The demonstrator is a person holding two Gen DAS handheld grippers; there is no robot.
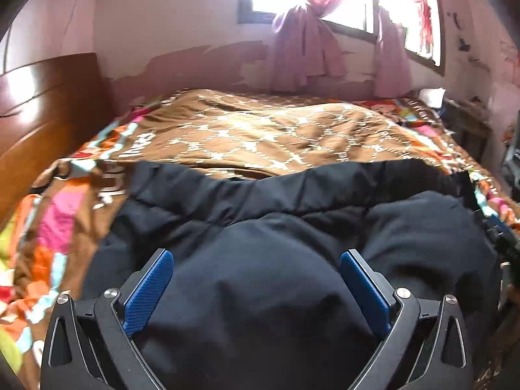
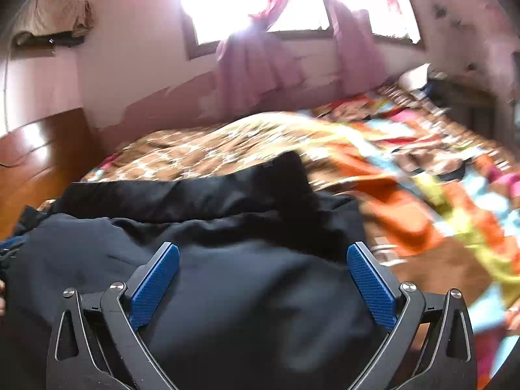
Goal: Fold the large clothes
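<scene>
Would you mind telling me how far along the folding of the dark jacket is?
Done: the dark padded jacket lies bunched on the patterned bedspread, seemingly doubled over. In hand: nothing; the left gripper and right gripper hover above it, jaws open. Left: flattening and final folds.

1. The left hand-held gripper (image 1: 256,255), a black metal two-finger frame with ribbed blue pads, has its jaws spread wide apart.
2. Its blue pads (image 1: 148,292) angle outward in a V, and nothing is clamped between them.
3. The right hand-held gripper (image 2: 263,248), of the same black frame with blue pads, is likewise spread wide.
4. Its pads (image 2: 372,287) splay outward with a broad gap between them.
5. Both point forward and slightly down.
6. A sliver of the person's hand (image 2: 1,295) shows at the left edge of the right wrist view.
</scene>
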